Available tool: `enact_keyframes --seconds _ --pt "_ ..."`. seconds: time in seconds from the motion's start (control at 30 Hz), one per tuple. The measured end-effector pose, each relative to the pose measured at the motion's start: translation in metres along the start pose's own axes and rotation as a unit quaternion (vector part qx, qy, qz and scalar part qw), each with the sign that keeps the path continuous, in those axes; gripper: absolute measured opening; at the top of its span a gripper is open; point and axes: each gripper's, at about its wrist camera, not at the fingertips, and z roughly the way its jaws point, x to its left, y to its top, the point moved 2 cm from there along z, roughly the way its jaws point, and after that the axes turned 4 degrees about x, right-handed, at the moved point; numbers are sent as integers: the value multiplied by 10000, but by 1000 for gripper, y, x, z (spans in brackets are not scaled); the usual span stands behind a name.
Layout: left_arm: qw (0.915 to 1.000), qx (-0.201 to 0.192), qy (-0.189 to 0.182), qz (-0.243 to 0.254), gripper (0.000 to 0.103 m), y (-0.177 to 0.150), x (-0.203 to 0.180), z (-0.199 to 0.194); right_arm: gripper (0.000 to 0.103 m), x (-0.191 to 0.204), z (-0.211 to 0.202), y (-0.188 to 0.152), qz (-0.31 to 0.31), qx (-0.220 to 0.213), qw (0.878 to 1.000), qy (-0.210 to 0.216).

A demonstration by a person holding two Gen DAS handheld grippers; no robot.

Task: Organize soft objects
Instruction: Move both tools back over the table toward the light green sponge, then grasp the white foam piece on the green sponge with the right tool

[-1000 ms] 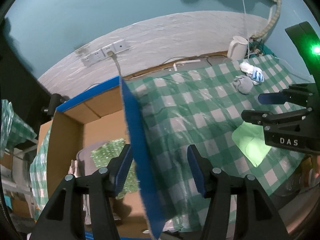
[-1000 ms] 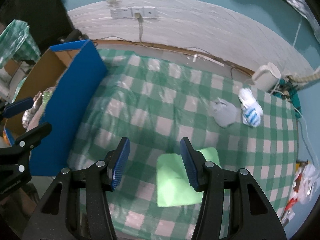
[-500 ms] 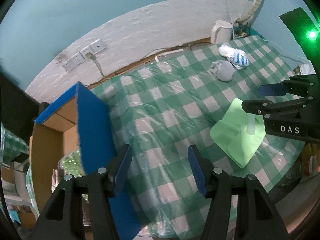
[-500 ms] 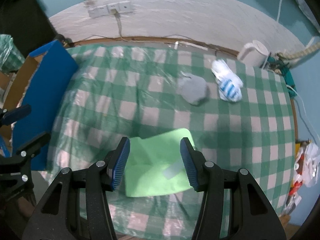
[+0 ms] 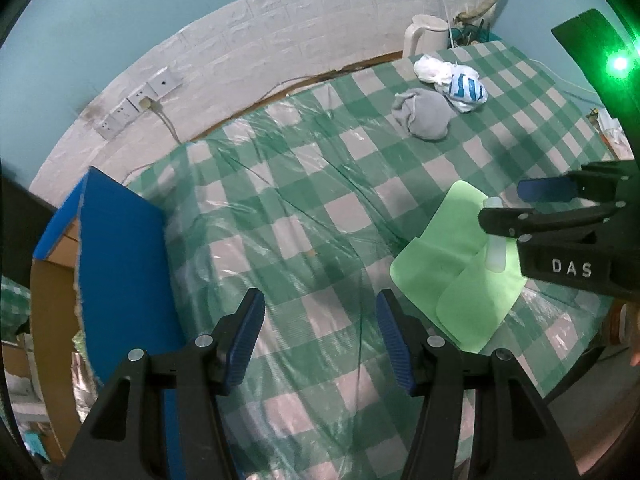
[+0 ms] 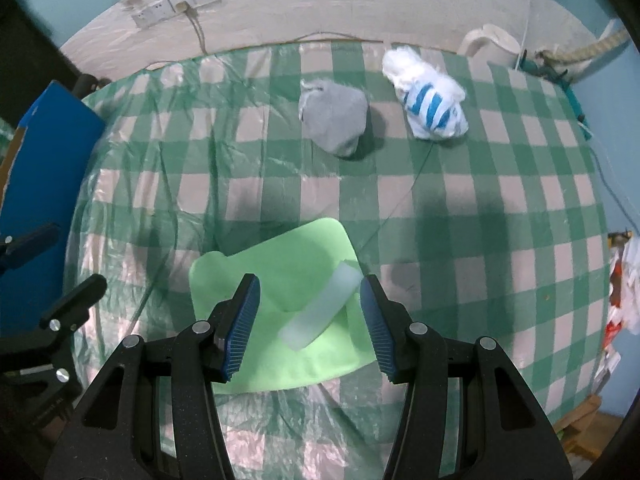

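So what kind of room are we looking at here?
Probably a lived-in room at home: a table under a checked plastic cloth, wall sockets on a worn wall, a kettle, and balled socks lying out.

checked table [image 6: 500,200], green cloth [image 6: 288,256], two sock bundles [image 6: 336,120]

Left hand-held gripper [image 5: 320,336] sat bottom center, jaws apart, nothing between them, over the green-checked surface [image 5: 304,216]. Right hand-held gripper [image 5: 508,206] entered from the right edge above the folded green cloth [image 5: 448,276]. Grey sock bundle [image 5: 424,114] touched the white-and-blue bundle [image 5: 456,80], upper right. Blue box [image 5: 120,272] stood at left.
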Motion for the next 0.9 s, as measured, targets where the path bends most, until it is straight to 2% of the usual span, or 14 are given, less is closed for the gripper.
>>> enact_keyframes --seconds 0.3,0.63,0.9 --pt "9998 176 -114 -66 59 4 -2 19 52 -1 22 1 92 242 9996 -54" --pt "9995 251 -178 84 60 4 -9 25 51 -4 40 0 31 412 9989 -229" --pt "9993 277 -207 119 60 5 -10 26 38 -11 45 -1 41 434 9979 -471"
